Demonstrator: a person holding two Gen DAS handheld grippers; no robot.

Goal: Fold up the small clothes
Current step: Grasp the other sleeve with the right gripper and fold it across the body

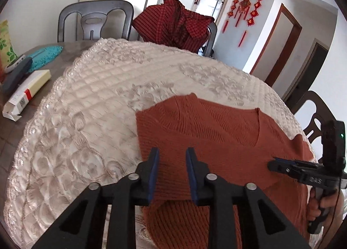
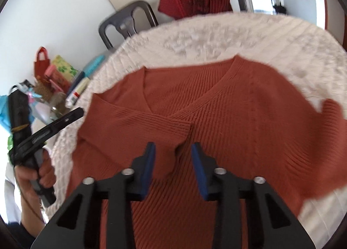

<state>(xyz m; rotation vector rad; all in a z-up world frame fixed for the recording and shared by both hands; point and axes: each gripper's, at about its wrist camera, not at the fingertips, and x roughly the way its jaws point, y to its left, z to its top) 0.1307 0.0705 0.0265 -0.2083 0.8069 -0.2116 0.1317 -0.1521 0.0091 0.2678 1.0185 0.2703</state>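
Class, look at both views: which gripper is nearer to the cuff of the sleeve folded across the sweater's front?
Right. The right gripper hangs open just above the cuff on the sweater. The left gripper, also open, is over the sweater's side, farther off.

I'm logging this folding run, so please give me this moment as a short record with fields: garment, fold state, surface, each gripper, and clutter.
garment: rust-orange knit sweater, V-neck, lying on the table
fold state: one sleeve folded across the chest; the other side still spread out
surface: white quilted table cover
left gripper: open, empty, over the sweater's edge
right gripper: open, empty, just short of the folded sleeve's cuff
clutter: open carton at the table's side; red checked garment over a chair
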